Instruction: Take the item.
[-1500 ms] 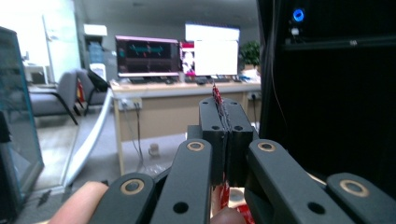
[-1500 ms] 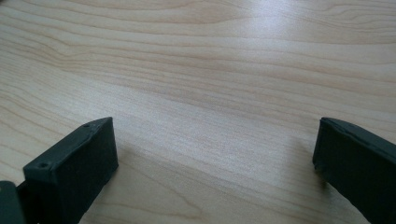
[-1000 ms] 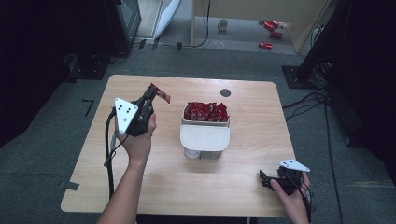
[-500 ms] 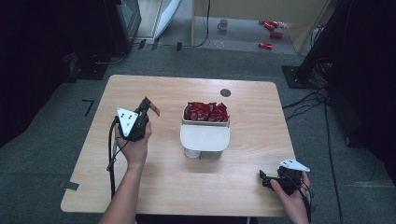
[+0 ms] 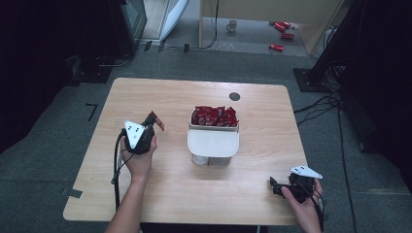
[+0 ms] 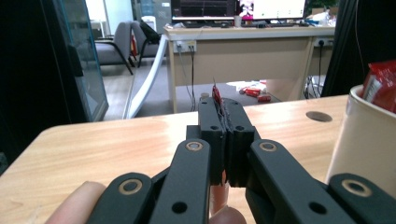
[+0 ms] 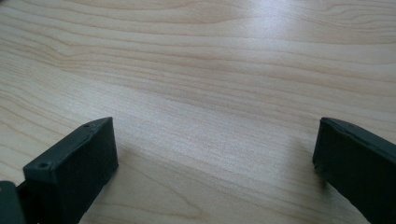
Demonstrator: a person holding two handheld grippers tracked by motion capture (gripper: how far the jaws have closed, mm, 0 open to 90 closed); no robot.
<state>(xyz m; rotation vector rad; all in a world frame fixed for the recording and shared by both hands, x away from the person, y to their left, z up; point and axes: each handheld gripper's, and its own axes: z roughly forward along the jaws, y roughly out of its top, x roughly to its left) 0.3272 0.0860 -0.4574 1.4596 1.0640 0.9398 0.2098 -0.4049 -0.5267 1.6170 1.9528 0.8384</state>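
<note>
My left gripper (image 5: pixel 153 122) is shut on a small red packet (image 5: pixel 157 120), held low over the left half of the wooden table (image 5: pixel 262 102), left of a white container (image 5: pixel 214 143). In the left gripper view the jaws (image 6: pixel 225 110) are pressed together, with the red packet (image 6: pixel 216 92) sticking out at their tips. Several more red packets (image 5: pixel 214 116) fill the back part of the container, whose white wall (image 6: pixel 369 140) stands to the right of the jaws. Near the front right corner, my right gripper (image 5: pixel 275 187) rests on the table, open (image 7: pixel 215 140) with bare wood between its fingers.
A dark round hole (image 5: pixel 234 96) sits in the tabletop behind the container. Beyond the table's far edge, a desk (image 6: pixel 243 51), chairs and red cans (image 5: pixel 279 36) stand on the floor. A cable (image 5: pixel 116 165) trails from the left gripper along the forearm.
My left hand has come down towards the table with the red packet still in its jaws. The right hand and gripper have not moved.
</note>
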